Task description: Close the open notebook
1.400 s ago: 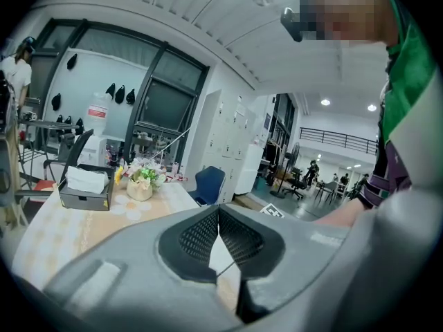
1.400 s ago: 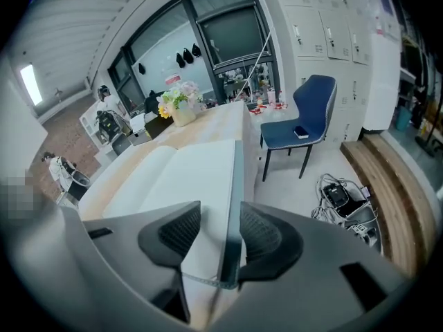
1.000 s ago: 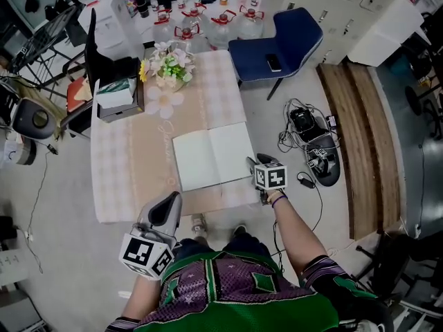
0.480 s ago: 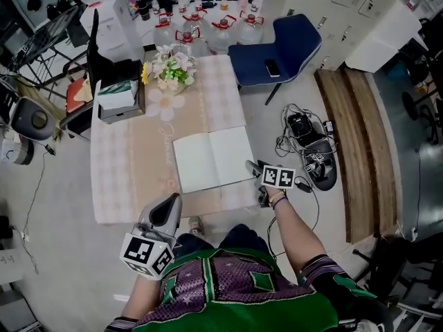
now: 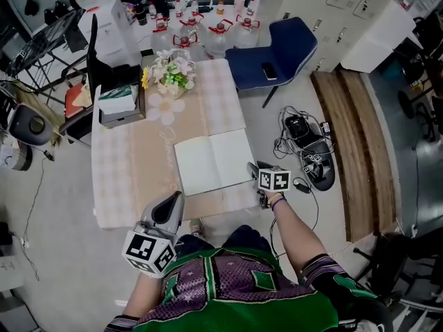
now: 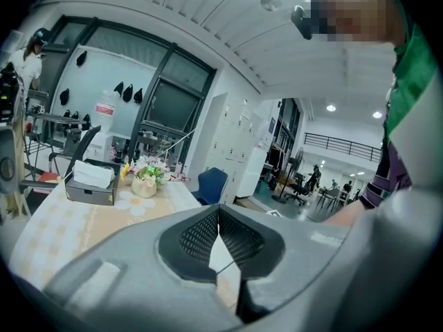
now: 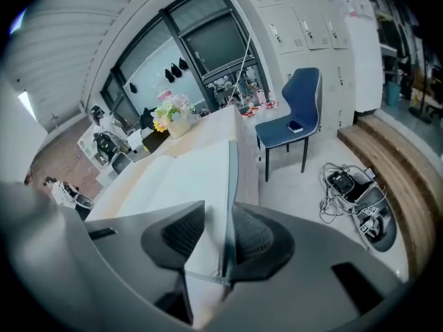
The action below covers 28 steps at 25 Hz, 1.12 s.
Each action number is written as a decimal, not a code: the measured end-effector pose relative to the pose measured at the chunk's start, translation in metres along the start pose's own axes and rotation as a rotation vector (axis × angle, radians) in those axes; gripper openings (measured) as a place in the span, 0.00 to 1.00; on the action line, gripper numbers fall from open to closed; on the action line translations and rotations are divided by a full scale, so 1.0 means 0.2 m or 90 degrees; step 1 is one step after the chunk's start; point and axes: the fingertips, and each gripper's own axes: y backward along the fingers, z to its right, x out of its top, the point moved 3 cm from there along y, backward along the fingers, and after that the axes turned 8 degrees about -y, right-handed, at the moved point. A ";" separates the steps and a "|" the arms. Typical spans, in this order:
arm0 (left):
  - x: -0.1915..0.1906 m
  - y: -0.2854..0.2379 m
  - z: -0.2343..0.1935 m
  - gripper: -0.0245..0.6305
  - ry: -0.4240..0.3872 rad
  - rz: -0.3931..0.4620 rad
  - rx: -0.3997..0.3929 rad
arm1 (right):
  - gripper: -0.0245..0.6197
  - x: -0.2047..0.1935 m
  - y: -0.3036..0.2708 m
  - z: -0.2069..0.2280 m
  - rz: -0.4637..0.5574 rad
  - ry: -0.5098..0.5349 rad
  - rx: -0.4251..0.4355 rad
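table (image 5: 114, 178) x1 | notebook (image 5: 213, 161) x1 | flower pot (image 5: 169, 71) x1, 11 o'clock off the notebook | tissue box (image 5: 119, 102) x1 | blue chair (image 5: 291, 37) x1, 1 o'clock | phone (image 5: 269, 72) x1 | grippers x2 lol: left gripper (image 5: 173, 199), right gripper (image 5: 254, 169)

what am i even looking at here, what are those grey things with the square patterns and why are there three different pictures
No robot here: a person holds a two-jaw gripper in each hand, and the patterned cubes are part of those grippers. The wide picture comes from a camera on the person's head, looking down. The other two come from cameras riding on each gripper, looking along its jaws. On the table lie an open notebook, a tissue box and a flower arrangement. The left gripper hangs by the table's near edge, jaws together and empty. The right gripper has the notebook's right edge between its jaws; they have just been closing, but a gap shows on one side, so it does not look clamped yet.
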 end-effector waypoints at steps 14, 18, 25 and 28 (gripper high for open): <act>0.01 0.04 -0.11 0.06 -0.011 0.006 -0.059 | 0.15 0.06 0.11 -0.13 0.054 0.035 -0.057; 0.03 0.04 -0.12 0.06 -0.023 0.012 -0.084 | 0.13 0.09 0.15 -0.18 0.076 0.041 -0.065; 0.08 0.06 -0.20 0.06 -0.033 0.030 -0.102 | 0.10 0.09 0.21 -0.26 0.094 0.031 -0.078; 0.10 0.07 -0.25 0.06 -0.030 0.038 -0.101 | 0.10 0.10 0.23 -0.31 0.103 0.038 -0.078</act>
